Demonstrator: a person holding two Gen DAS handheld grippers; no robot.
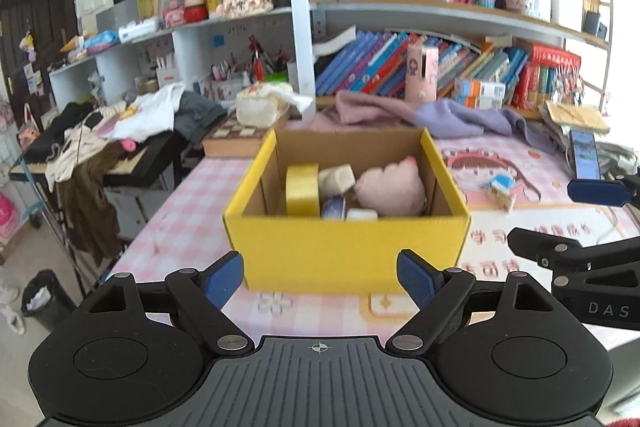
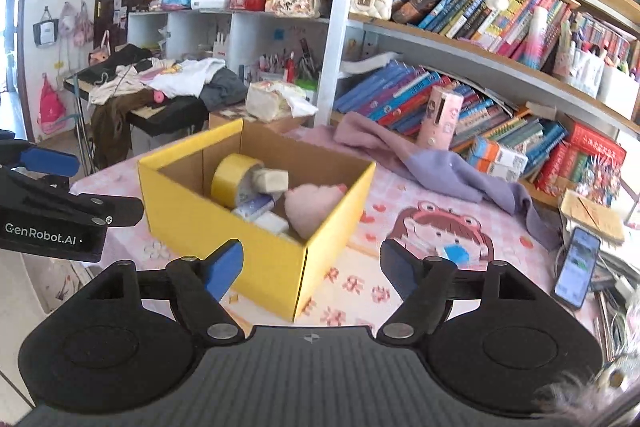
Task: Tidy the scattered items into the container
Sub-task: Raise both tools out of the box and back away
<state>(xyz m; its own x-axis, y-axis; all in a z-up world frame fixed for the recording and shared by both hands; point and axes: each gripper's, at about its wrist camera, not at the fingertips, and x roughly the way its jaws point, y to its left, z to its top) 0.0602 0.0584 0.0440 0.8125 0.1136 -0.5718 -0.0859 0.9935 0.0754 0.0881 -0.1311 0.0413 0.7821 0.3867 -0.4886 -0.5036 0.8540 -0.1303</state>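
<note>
Box (image 1: 344, 251) with tape roll (image 1: 302, 189), plush (image 1: 390, 193)

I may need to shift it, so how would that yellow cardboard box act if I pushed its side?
The yellow cardboard box probably slides easily on the smooth pink mat. Its open top and thin walls may flex. Its contents, like the yellow tape roll, look light, so tipping seems unlikely.
</note>
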